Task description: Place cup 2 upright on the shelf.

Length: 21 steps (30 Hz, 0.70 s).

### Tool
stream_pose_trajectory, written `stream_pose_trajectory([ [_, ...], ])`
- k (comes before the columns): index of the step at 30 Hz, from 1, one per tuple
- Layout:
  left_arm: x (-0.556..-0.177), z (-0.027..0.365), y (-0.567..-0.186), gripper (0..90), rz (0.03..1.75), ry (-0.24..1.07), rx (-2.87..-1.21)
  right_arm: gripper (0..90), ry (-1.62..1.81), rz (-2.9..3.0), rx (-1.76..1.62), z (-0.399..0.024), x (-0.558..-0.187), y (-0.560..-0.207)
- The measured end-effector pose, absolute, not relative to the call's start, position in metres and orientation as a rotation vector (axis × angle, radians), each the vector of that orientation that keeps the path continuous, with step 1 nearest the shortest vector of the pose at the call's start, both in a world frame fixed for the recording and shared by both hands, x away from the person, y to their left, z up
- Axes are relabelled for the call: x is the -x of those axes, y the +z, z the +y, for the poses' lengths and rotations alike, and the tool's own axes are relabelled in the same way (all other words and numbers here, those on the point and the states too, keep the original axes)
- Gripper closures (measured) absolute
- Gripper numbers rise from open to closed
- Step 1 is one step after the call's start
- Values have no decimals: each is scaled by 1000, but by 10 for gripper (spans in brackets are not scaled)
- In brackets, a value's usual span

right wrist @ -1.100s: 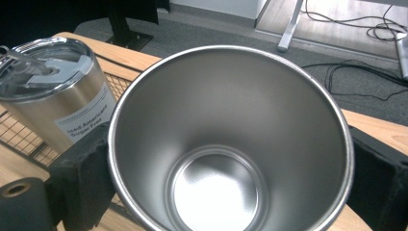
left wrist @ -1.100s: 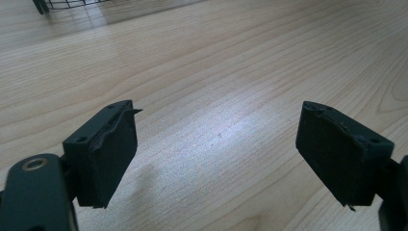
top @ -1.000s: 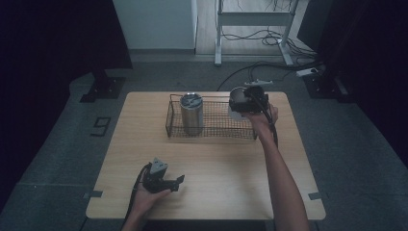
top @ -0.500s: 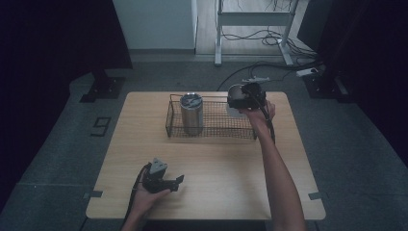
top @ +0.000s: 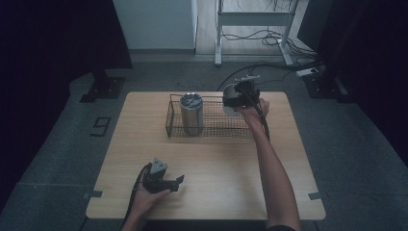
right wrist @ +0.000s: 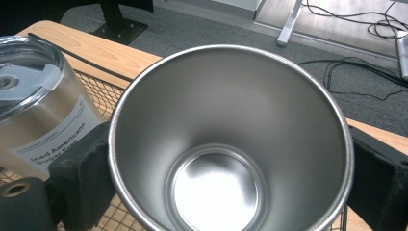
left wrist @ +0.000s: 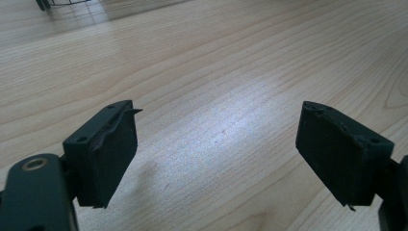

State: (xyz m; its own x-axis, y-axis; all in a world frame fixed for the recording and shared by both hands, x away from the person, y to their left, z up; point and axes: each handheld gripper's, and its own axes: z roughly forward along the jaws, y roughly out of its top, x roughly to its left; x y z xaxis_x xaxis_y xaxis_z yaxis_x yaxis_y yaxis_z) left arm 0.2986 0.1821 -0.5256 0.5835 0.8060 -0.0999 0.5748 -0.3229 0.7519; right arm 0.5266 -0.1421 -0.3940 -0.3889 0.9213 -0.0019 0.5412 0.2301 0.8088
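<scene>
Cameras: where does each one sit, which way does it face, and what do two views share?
High view: above the person's side, looking forward and down at the table; forearms and both grippers show.
Left gripper view: on the left gripper, facing bare tabletop; empty jaws.
Right gripper view: on the right gripper, looking into the cup it clamps.
Shared: the lidded tumbler in the basket, in the high and right views.

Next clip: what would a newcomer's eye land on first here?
First, the open steel cup, clamped between the right gripper jaws over the right end of the wire basket at the table's far side. Next, the lidded tumbler standing upright in the basket's left part. Last, the left gripper lying at the near edge of the wooden table, holding nothing.
</scene>
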Motion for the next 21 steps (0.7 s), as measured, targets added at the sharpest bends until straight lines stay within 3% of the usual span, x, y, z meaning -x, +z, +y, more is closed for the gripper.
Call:
stream_pose_trajectory([
  [21, -300, 181, -530, 149, 1103, 366, -2053, 64, 1011, 2032, -1391, -143, -540, -420],
])
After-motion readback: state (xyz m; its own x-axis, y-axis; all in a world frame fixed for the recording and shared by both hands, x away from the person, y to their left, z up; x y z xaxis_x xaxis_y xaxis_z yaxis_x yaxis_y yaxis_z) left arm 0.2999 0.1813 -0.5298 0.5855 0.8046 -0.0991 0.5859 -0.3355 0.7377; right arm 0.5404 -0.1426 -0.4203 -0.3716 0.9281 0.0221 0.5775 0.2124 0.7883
